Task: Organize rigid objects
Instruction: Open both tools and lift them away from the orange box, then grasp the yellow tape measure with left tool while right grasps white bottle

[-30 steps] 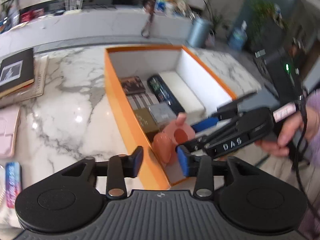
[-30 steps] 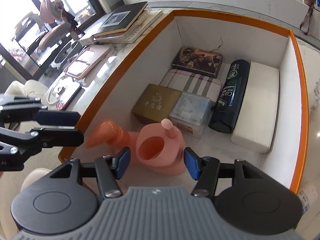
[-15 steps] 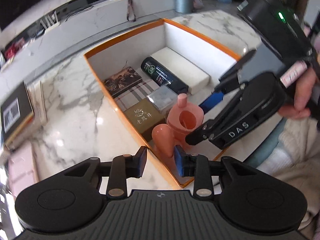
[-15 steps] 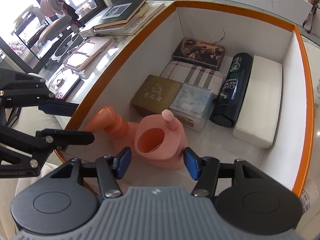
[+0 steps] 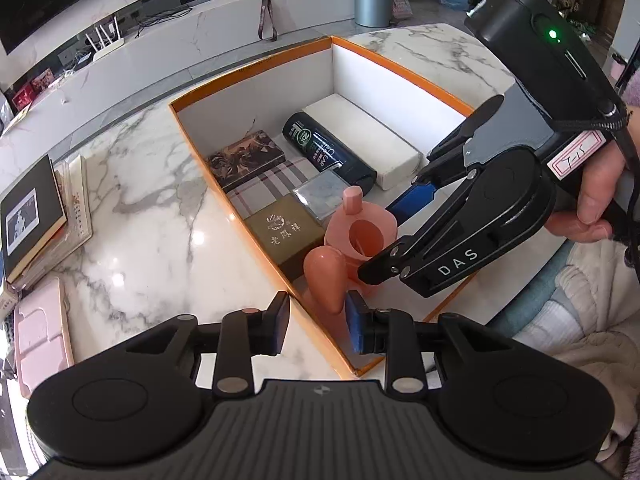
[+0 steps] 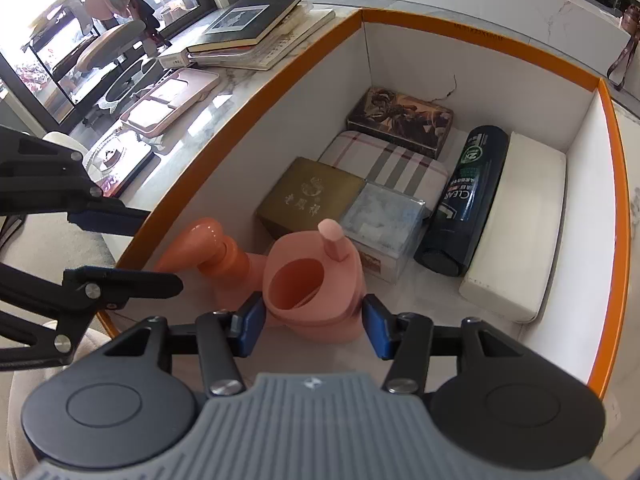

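A: Where's the watering can?

B: The pink toy watering can (image 6: 316,284) is inside the orange box (image 5: 256,70), at the box's near corner, upright, opening facing up. Its spout (image 5: 325,276) angles toward the box's left wall.

A: Right side?

B: My right gripper (image 6: 314,328) straddles the can body. Fingers have just been closing in, can between them. The left pad (image 6: 250,330) looks right against the can; the right pad shows a thin gap, so I can't tell if it's gripped.

A: Left?

B: My left gripper (image 5: 318,326) is at the box's near-left wall, fingers narrow. The orange wall runs between the pads. One pad (image 5: 355,328) is just beside the spout tip. Nothing clamped.

A: Rest of the box?

B: The gold box (image 6: 310,196) and clear plastic box (image 6: 382,212) sit right behind the can. Behind them the plaid case (image 6: 384,160), then the patterned tin (image 6: 400,120) toward the far wall. The dark Clear bottle (image 6: 466,200) lies flat beside the white block (image 6: 520,224), which lies along the right wall.

A: Outside?

B: Marble table (image 5: 152,200). Stacked books (image 5: 36,216) at its left edge, with a pink tray (image 5: 40,332) nearer than them.
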Demonstrator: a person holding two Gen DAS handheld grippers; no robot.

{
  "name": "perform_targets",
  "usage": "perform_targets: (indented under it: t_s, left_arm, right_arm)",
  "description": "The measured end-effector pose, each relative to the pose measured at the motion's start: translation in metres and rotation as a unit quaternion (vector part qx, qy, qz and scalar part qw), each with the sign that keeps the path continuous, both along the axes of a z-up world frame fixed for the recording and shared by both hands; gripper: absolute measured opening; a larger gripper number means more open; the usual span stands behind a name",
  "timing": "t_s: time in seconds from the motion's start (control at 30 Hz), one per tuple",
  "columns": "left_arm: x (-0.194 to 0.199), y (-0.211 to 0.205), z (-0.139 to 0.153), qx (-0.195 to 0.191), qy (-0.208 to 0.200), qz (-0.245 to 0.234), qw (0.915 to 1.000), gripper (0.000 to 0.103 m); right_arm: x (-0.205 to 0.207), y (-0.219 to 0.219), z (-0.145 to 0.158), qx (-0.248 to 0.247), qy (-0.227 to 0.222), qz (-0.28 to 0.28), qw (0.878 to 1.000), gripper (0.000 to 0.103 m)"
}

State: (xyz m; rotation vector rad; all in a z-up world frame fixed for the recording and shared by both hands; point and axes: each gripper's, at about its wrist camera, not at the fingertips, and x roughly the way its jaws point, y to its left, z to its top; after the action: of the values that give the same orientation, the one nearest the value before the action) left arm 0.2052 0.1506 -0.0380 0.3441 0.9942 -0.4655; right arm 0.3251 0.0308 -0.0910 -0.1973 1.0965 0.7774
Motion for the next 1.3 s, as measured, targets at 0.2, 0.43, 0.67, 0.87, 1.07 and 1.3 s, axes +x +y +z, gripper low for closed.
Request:
perform_targets:
  t_s: [0.2, 0.43, 0.67, 0.87, 1.07, 1.3]
  left_arm:
    - [-0.012, -0.001, 0.024, -0.006, -0.020, 0.017, 0.9996, 0.038]
    - [-0.030, -0.033, 0.067, -0.036, -0.062, 0.004, 0.9974, 0.038]
    - [-0.034, -0.099, 0.069, -0.064, -0.070, -0.057, 0.9939, 0.038]
    - [-0.018, -0.160, 0.048, -0.046, -0.058, -0.119, 0.9901, 0.038]
    - [0.009, -0.195, 0.027, -0.007, -0.050, -0.165, 0.9850, 0.038]
    - [0.042, -0.203, 0.010, 0.014, -0.032, -0.172, 0.9845, 0.038]
  right_arm:
    - [-0.012, -0.013, 0.023, 0.017, -0.021, -0.009, 1.000, 0.056]
    - [-0.036, -0.072, 0.076, 0.069, -0.078, -0.066, 0.992, 0.056]
    - [-0.056, -0.177, 0.081, 0.099, -0.074, -0.204, 0.971, 0.055]
    - [-0.057, -0.231, 0.036, 0.105, -0.016, -0.307, 0.946, 0.055]
    - [-0.032, -0.233, -0.005, 0.099, 0.021, -0.344, 0.933, 0.056]
    - [-0.008, -0.227, -0.030, 0.086, 0.026, -0.342, 0.936, 0.056]
